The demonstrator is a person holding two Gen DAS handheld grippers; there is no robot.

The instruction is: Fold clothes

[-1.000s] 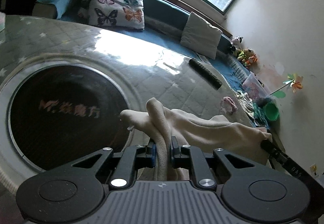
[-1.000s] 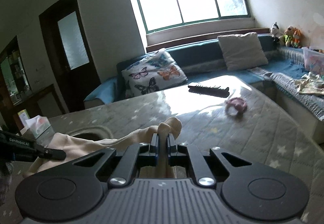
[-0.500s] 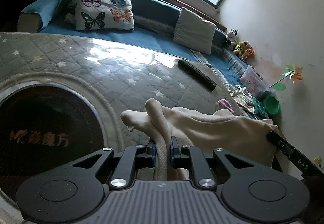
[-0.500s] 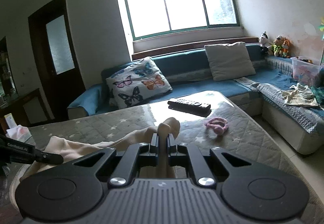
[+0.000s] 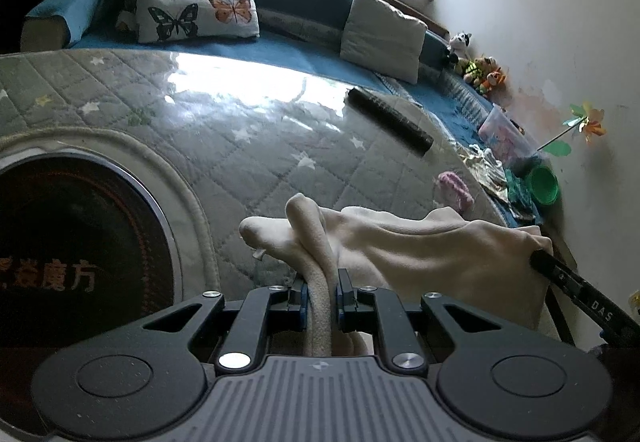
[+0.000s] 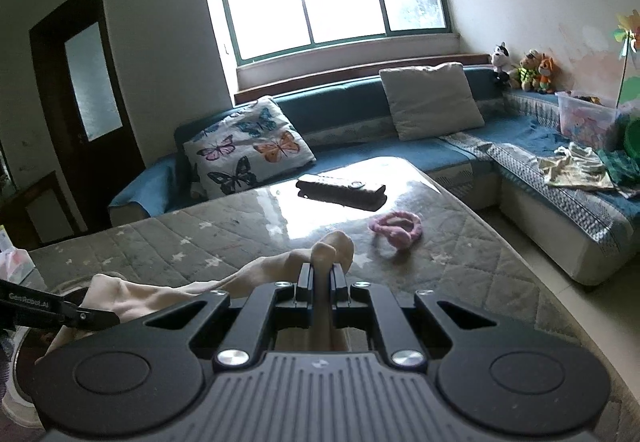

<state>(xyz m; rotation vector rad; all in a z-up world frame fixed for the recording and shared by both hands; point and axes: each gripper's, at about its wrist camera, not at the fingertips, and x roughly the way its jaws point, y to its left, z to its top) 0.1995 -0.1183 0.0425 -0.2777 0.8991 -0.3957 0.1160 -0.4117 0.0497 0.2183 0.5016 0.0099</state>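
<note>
A cream garment (image 5: 420, 246) hangs stretched between my two grippers above a grey quilted table (image 5: 248, 138). My left gripper (image 5: 322, 288) is shut on one bunched edge of it. My right gripper (image 6: 321, 282) is shut on the other edge of the garment (image 6: 280, 268). In the left wrist view the right gripper's finger (image 5: 560, 274) shows at the far right on the cloth. In the right wrist view the left gripper's finger (image 6: 60, 308) shows at the far left on the cloth. The part hanging below is hidden.
A black remote (image 6: 340, 192) and a pink hair band (image 6: 396, 228) lie on the table. A dark round inset (image 5: 72, 242) is in the table at left. A blue sofa (image 6: 400, 154) with a butterfly cushion (image 6: 248, 150), clothes and a plastic box stands behind.
Both grippers, still holding the garment, have moved forward along the table toward the sofa. The remote and hair band look closer.
</note>
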